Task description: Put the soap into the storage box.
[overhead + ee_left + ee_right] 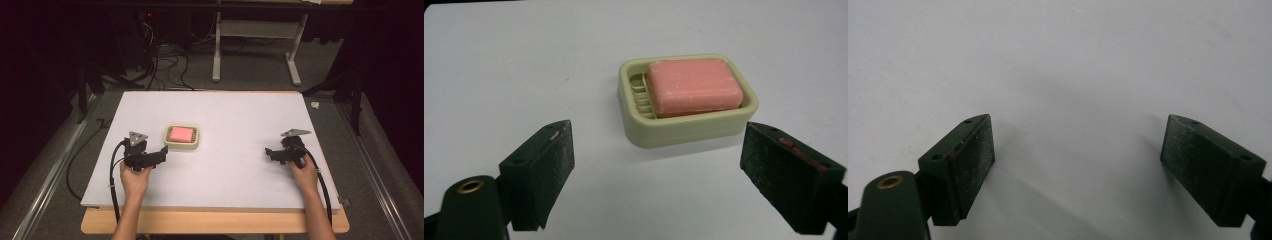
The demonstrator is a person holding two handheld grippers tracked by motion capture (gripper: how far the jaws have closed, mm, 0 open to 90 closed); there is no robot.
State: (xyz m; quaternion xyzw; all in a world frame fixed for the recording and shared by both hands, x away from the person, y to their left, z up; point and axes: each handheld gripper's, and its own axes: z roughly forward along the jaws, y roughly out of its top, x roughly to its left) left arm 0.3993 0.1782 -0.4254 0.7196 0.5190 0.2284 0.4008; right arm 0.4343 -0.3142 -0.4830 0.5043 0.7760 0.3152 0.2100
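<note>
We hold the left tool (656,170) with its jaws spread wide and nothing between them, just near of the cream soap dish (684,127). The pink soap (694,86) lies inside that dish, left of centre on the white worktop (240,115). Our right tool (1078,165) is released too, well apart at the right.

Pretty dim room overall, only the white sheet (235,125) covering the wooden tabletop (215,222) catches real light. Grey carpet floor (250,70) behind the far edge, with a tangle of black cables (165,65) near the far left corner and the white legs of another table (260,50) further back. Metal rails (50,180) run along both sides.
</note>
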